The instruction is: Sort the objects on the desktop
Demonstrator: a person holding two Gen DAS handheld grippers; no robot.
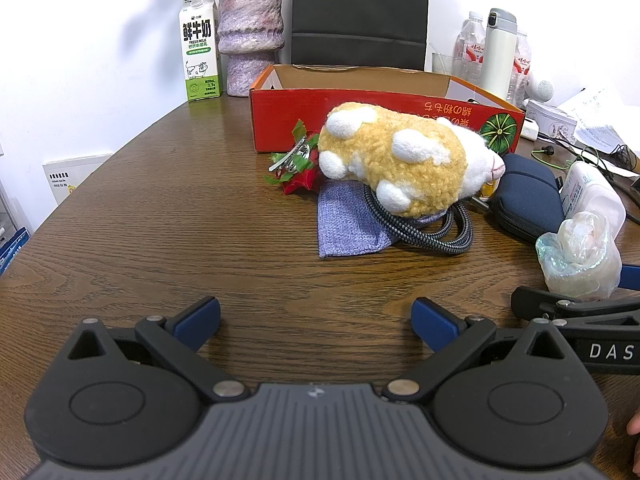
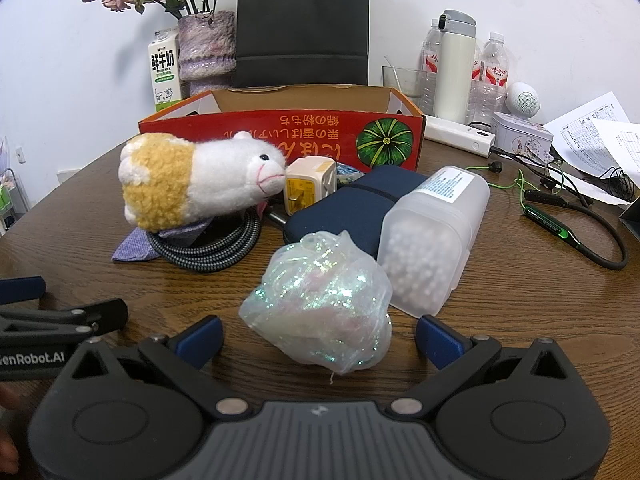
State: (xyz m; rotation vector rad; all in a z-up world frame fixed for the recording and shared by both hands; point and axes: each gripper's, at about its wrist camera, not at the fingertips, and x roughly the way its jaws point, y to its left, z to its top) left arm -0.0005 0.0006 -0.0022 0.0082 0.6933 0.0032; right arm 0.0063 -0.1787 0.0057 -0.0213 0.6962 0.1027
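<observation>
Iridescent crumpled plastic pouch [image 2: 320, 312] sits between the right gripper's [image 2: 319, 342] spread jaws, untouched; left gripper [image 1: 315, 320] spread wide over bare wooden table [image 1: 160, 232].

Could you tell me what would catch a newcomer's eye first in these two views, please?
Probably the yellow-and-white plush animal, lying on its side over a purple cloth and a coiled braided cable, just in front of the red cardboard box. Next, the shimmering iridescent bag sits nearest the open right gripper.

Yellow-and-white plush toy [image 1: 404, 160] — red box [image 1: 360, 120], lavender cloth [image 1: 348, 224].
</observation>
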